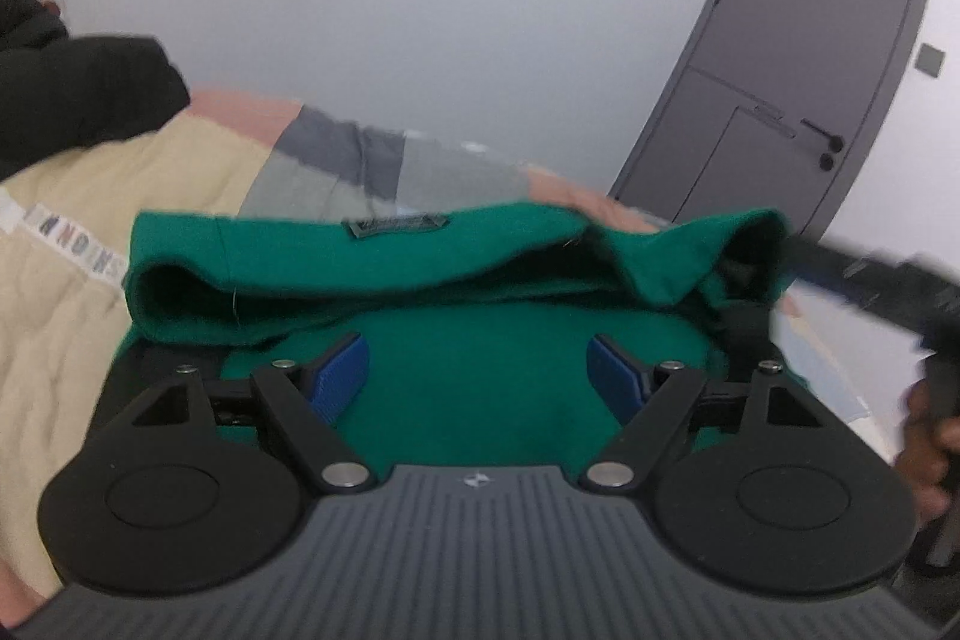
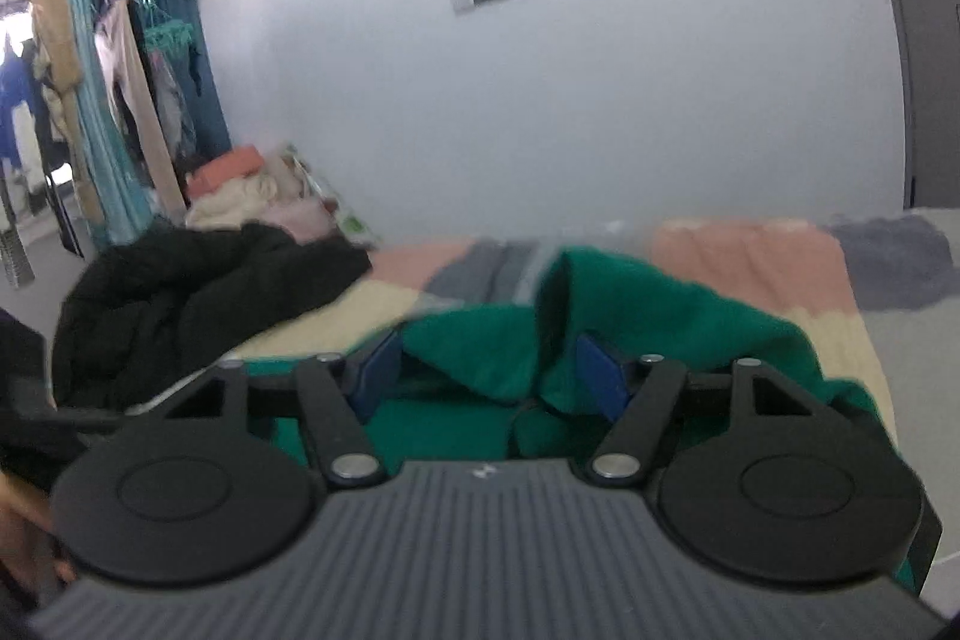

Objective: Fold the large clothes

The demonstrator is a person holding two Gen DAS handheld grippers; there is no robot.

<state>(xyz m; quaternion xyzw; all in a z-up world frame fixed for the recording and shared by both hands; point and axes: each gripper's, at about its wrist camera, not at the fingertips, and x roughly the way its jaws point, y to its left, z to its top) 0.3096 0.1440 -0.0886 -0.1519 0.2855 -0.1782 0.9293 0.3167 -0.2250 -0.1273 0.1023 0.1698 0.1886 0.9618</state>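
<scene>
A green garment [image 1: 480,400] lies bunched on a patchwork quilt [image 1: 78,310], with its rolled edge and dark label [image 1: 396,225] at the far side. My left gripper [image 1: 479,376] hovers just over the flat green cloth, open, with nothing pinched between its blue pads [image 1: 339,376]. My right gripper [image 2: 487,379] stands wide too; a raised fold of the green garment [image 2: 660,316] sits between its fingers and drapes over the right finger. In the left wrist view the right gripper [image 1: 870,274] is a blurred dark shape at the garment's lifted right corner, with a hand [image 1: 930,454] behind it.
A black jacket [image 2: 198,304] lies heaped on the bed's left side. Beyond it are a pile of light clothes [image 2: 252,196] and a rack of hanging garments [image 2: 108,100]. A grey door [image 1: 810,40] stands past the bed's far right. A white wall backs the bed.
</scene>
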